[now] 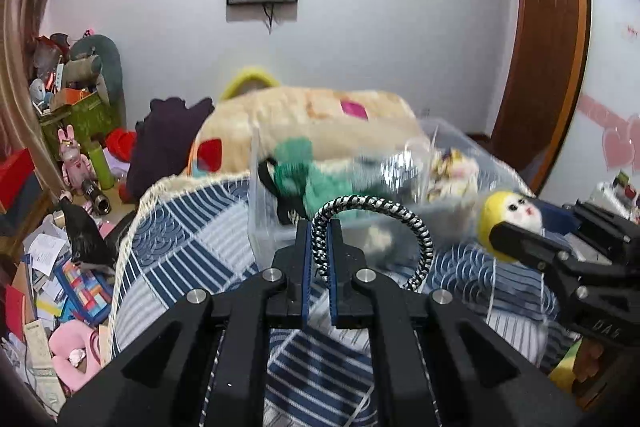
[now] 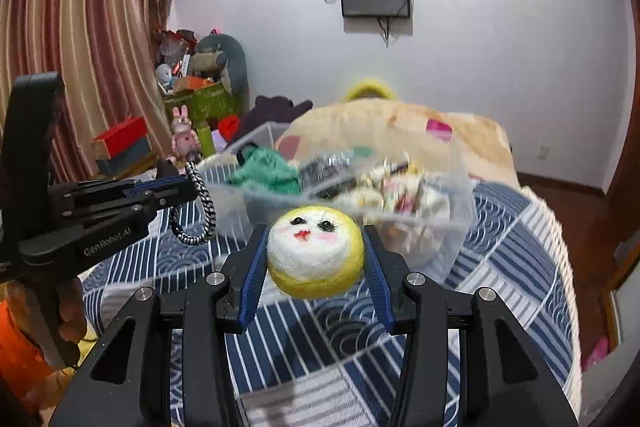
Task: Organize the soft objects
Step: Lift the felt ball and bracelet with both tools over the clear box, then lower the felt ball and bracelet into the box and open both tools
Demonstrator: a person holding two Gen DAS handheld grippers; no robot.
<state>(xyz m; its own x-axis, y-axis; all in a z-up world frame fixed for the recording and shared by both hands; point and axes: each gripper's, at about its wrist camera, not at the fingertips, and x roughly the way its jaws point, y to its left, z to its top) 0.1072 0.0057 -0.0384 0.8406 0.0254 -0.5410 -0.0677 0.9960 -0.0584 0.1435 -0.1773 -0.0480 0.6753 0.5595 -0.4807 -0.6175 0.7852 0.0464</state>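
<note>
A cluttered bedroom: on the bed (image 2: 500, 247), a clear plastic bin (image 2: 448, 227) already holds soft things, among them a green knit (image 2: 268, 171). Just in front of the bin, the right gripper (image 2: 316, 255) has its fingers clenched around a felt ball (image 2: 316, 251) with a painted face, light and squashy, best held across its middle. Left of the bin, the left gripper (image 1: 320, 251) pinches a braided cord (image 1: 376, 211), limp and looping, likely to dangle.

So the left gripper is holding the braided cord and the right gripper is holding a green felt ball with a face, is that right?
Not quite: the ball in the right gripper is yellow and white, not green, as the right wrist view shows. The left gripper does hold the cord.
</note>
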